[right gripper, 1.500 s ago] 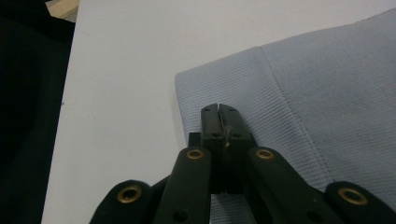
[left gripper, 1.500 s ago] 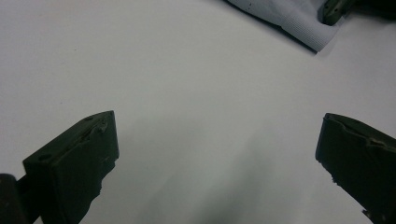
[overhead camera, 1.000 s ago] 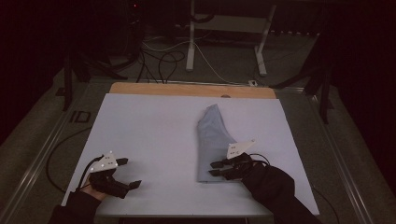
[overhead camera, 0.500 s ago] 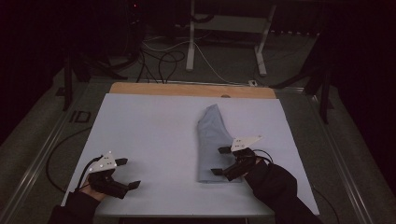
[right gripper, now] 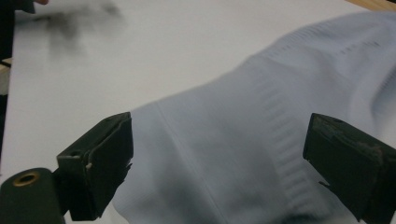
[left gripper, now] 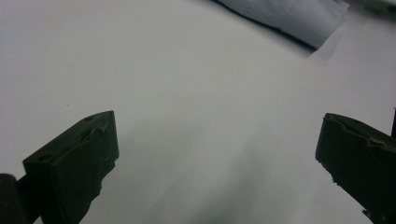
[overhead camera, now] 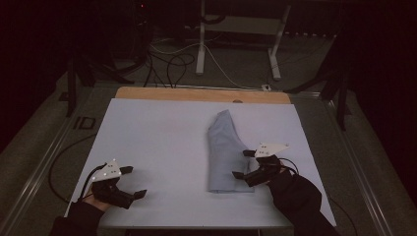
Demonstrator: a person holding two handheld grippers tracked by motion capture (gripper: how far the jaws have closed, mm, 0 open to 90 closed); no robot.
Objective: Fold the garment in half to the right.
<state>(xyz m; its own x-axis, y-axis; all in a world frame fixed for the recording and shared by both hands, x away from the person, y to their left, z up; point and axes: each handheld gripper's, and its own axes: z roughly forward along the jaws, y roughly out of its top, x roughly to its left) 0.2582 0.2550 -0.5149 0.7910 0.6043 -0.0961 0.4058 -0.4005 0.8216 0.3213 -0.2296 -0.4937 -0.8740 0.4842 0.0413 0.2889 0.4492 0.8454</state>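
A pale blue-grey sock (overhead camera: 223, 152) lies flat on the white table cover (overhead camera: 157, 132), right of the middle, with its cuff end toward me. My right gripper (overhead camera: 242, 164) hovers at the sock's near right edge. Its jaws have just been opening and now stand wide apart. In the right gripper view the ribbed sock (right gripper: 261, 121) lies below and between the jaws of the right gripper (right gripper: 217, 140), untouched by the pads. My left gripper (overhead camera: 135, 181) rests open near the front left corner, over bare cover. In the left gripper view the left gripper (left gripper: 217, 140) holds nothing, and the sock (left gripper: 289, 14) shows far off.
A wooden strip (overhead camera: 201, 93) runs along the table's far edge. Beyond it, cables (overhead camera: 167, 64) and a metal stand's legs (overhead camera: 201, 49) sit on the dark floor. The table's front edge is just under both hands.
The right gripper's jaws opened off the sock's edge, and the hand drew slightly back to the right and up. The sock stayed flat. The left gripper kept still.
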